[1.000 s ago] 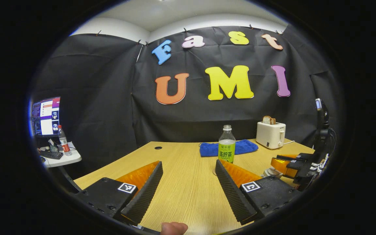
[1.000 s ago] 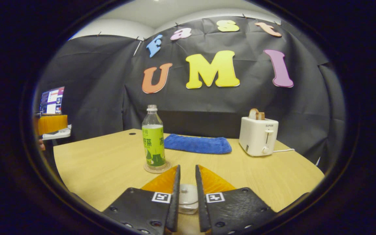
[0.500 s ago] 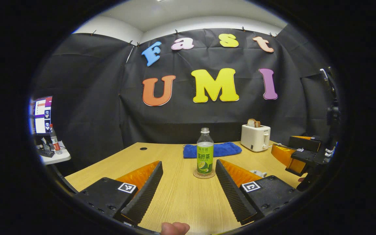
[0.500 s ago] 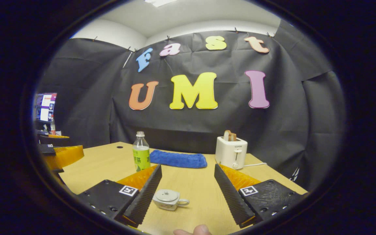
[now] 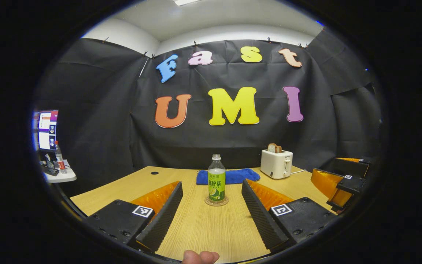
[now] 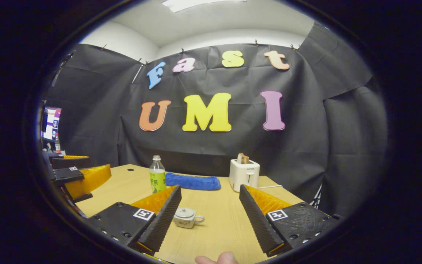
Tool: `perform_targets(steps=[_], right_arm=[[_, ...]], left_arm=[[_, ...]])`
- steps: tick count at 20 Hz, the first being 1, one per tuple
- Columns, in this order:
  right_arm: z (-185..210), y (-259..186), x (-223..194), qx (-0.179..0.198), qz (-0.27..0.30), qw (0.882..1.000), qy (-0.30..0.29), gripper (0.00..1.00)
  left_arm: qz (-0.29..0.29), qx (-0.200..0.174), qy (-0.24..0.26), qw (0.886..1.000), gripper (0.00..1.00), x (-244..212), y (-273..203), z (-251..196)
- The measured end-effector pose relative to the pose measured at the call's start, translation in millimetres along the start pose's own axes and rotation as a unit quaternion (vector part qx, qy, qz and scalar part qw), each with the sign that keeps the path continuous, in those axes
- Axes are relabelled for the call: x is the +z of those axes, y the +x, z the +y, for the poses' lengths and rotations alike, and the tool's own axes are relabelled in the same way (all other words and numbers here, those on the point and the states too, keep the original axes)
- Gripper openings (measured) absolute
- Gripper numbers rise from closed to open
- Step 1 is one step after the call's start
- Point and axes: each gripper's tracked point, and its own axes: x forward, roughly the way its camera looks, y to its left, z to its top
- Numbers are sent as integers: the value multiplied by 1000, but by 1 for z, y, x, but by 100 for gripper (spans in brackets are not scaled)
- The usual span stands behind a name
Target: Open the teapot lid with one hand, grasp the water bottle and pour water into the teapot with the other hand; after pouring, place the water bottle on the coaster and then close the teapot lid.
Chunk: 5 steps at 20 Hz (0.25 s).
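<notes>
Both grippers pulled back, left gripper (image 5: 211,212) and right gripper (image 6: 209,214) empty with jaws wide, bottle (image 5: 216,181) on coaster (image 5: 216,201), teapot (image 6: 184,217) lidded: task looks finished.

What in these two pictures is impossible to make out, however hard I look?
- Teapot, right gripper view: its near side sits behind that gripper's own finger; whether it holds water is hidden by the lid.
- Coaster, left gripper view: mostly covered by the water bottle.
- Toaster, both views: its contents are too small to name.
- Side desk, left gripper view: clutter too small, cut off by the edge.
</notes>
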Motion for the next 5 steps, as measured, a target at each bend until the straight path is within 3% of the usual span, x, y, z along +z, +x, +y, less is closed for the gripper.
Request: perform_targets(steps=[5], right_arm=[[5, -4, -3, -1, 8, 1000, 2, 97]], left_arm=[[-4, -4, 8, 1000, 100, 4, -4, -4]])
